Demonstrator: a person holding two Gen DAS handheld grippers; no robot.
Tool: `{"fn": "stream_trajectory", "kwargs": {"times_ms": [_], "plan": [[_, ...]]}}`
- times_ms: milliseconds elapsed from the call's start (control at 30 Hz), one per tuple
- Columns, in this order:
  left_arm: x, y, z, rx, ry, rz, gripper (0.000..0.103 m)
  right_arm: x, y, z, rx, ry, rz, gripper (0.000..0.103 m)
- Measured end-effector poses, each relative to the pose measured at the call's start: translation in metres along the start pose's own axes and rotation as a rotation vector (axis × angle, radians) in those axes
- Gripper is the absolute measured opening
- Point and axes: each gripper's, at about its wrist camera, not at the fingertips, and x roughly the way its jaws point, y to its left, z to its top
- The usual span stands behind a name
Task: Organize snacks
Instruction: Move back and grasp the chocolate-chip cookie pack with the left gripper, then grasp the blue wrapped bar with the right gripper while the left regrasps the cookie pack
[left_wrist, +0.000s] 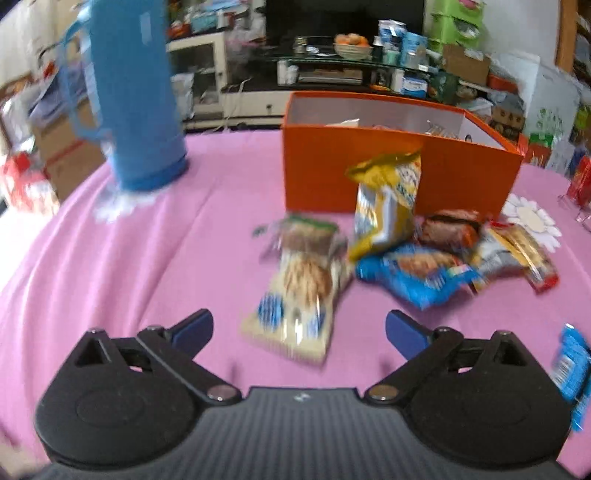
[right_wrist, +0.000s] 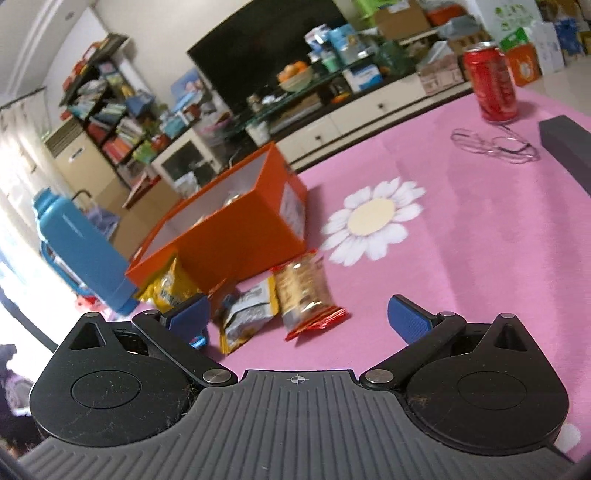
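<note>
An orange box (left_wrist: 369, 173) stands open-topped on the pink tablecloth, with a few packets inside. Before it lie several snack packets: a cream cracker pack (left_wrist: 299, 291), a yellow bag (left_wrist: 388, 206) leaning on the box, a blue packet (left_wrist: 417, 273) and a brown one (left_wrist: 450, 225). My left gripper (left_wrist: 299, 328) is open, its blue pads flanking the near end of the cracker pack without touching it. In the right wrist view the orange box (right_wrist: 236, 236) sits left of centre. My right gripper (right_wrist: 299, 317) is open just short of a red-edged biscuit pack (right_wrist: 306, 291) and a yellow-grey packet (right_wrist: 247, 314).
A tall blue thermos (left_wrist: 136, 92) stands at the table's far left. A red can (right_wrist: 493, 83), a pair of glasses (right_wrist: 495, 146) and a dark box (right_wrist: 569, 147) sit at the far right. A white daisy print (right_wrist: 373, 218) marks the cloth. Another blue packet (left_wrist: 572, 365) lies near my left gripper's right side.
</note>
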Motion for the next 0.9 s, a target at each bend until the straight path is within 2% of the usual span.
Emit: {"fn": "stream_trajectory", "kwargs": {"times_ms": [167, 200, 267, 300, 333, 600, 733, 800, 900], "plan": [[0.048, -0.005, 0.019, 0.090, 0.040, 0.008, 0.096, 0.002, -0.010, 0.004, 0.027, 0.015, -0.003, 0.090], [0.056, -0.004, 0.019, 0.100, 0.048, 0.029, 0.081, 0.003, -0.010, 0.004, 0.027, 0.020, -0.005, 0.090], [0.062, 0.003, 0.017, 0.081, 0.059, 0.020, 0.073, 0.007, -0.009, 0.004, 0.025, 0.034, -0.008, 0.090], [0.060, 0.009, 0.016, 0.045, 0.066, -0.016, 0.059, 0.009, -0.008, 0.004, 0.019, 0.041, -0.008, 0.090], [0.056, 0.013, 0.014, 0.016, 0.075, -0.035, 0.056, 0.011, -0.007, 0.004, 0.012, 0.047, -0.008, 0.090], [-0.003, 0.010, -0.044, 0.036, 0.064, -0.030, 0.056, 0.028, 0.007, -0.004, -0.059, 0.113, -0.027, 0.090], [-0.014, 0.006, -0.058, 0.035, 0.039, -0.011, 0.064, 0.028, 0.012, -0.010, -0.106, 0.114, -0.059, 0.090], [-0.014, 0.008, -0.060, 0.023, 0.046, -0.026, 0.066, 0.018, 0.013, -0.015, -0.081, 0.115, -0.065, 0.090], [-0.014, 0.010, -0.060, 0.009, 0.045, -0.053, 0.070, -0.014, 0.019, -0.039, -0.006, 0.106, -0.015, 0.090]]}}
